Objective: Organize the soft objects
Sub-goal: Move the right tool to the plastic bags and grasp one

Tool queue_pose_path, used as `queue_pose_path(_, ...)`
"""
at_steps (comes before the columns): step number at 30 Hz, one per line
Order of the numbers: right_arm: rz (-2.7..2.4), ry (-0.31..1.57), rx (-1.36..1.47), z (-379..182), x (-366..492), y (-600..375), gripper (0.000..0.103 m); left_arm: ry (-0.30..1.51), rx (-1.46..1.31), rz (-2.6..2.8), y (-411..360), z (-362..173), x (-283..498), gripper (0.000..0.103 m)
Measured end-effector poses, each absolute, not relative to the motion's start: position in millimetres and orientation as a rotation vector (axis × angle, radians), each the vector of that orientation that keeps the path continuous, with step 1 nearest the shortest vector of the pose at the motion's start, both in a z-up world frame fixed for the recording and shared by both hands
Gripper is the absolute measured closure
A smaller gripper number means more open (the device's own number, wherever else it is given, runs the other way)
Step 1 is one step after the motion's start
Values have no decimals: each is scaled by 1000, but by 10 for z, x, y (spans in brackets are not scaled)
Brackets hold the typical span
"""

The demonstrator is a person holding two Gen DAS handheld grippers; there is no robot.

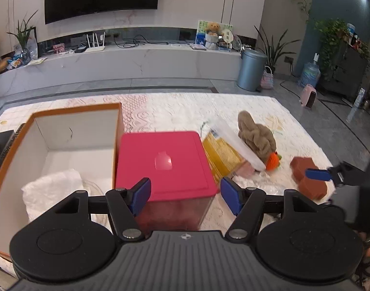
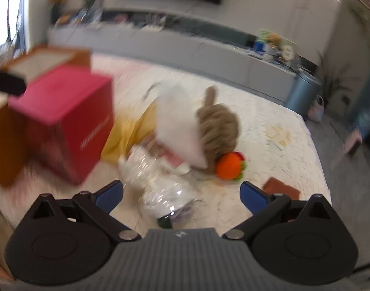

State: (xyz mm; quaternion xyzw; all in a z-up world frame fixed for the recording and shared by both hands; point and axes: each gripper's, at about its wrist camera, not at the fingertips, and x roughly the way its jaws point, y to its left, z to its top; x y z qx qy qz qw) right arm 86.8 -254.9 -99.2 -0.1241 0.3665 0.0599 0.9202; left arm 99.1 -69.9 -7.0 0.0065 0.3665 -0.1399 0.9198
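My left gripper (image 1: 186, 195) is open and empty, just above the near edge of a pink-lidded box (image 1: 164, 161). Left of it stands an open orange-rimmed box (image 1: 73, 111) with a white soft cloth (image 1: 52, 191) inside. On the white table cover lies a pile: a beige knitted item (image 1: 256, 137), an orange knitted toy (image 1: 273, 161), a yellow packet (image 1: 222, 155) and a white sheet (image 1: 235, 144). My right gripper (image 2: 181, 192) is open and empty above a crinkled clear plastic bag (image 2: 160, 181). The pile shows blurred in the right wrist view, with the orange toy (image 2: 228, 166) and beige item (image 2: 218, 123). The right gripper (image 1: 318, 174) shows over a brown block (image 1: 306, 179).
The pink box (image 2: 63, 118) and orange-rimmed box (image 2: 46, 58) stand at the left in the right wrist view. A brown flat block (image 2: 281, 190) lies by the right fingertip. A TV bench, a grey bin (image 1: 251, 70) and plants stand beyond the table.
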Motion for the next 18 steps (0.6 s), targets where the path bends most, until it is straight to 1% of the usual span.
queue_pose_path(4,137,782,-381,-1186,1011,-2337,3,772,46,-294,-725,-172,973,26)
queue_pose_path(7,128,817,-482,-1363,1107,-2205,6,772,72,-295,-725,-221,947,26)
queue_pose_path(10,115,864,-546,-1512,1186,-2126,12,779,85,-288,-736,-278,941,26)
queue_pose_path(15,102,868,-555,-1617,1271,-2092,13,815,86,-298,-735,-358,948,26)
queue_pose_path(16,102,868,-553,-1617,1269,-2092,14,818,85,-296,-727,-362,941,26)
queue_pose_path(17,100,866,-550,-1621,1272,-2103,17,818,83,-295,-718,-357,930,26)
queue_pose_path(18,97,864,-544,-1623,1271,-2114,18,818,78,-296,-706,-350,923,26)
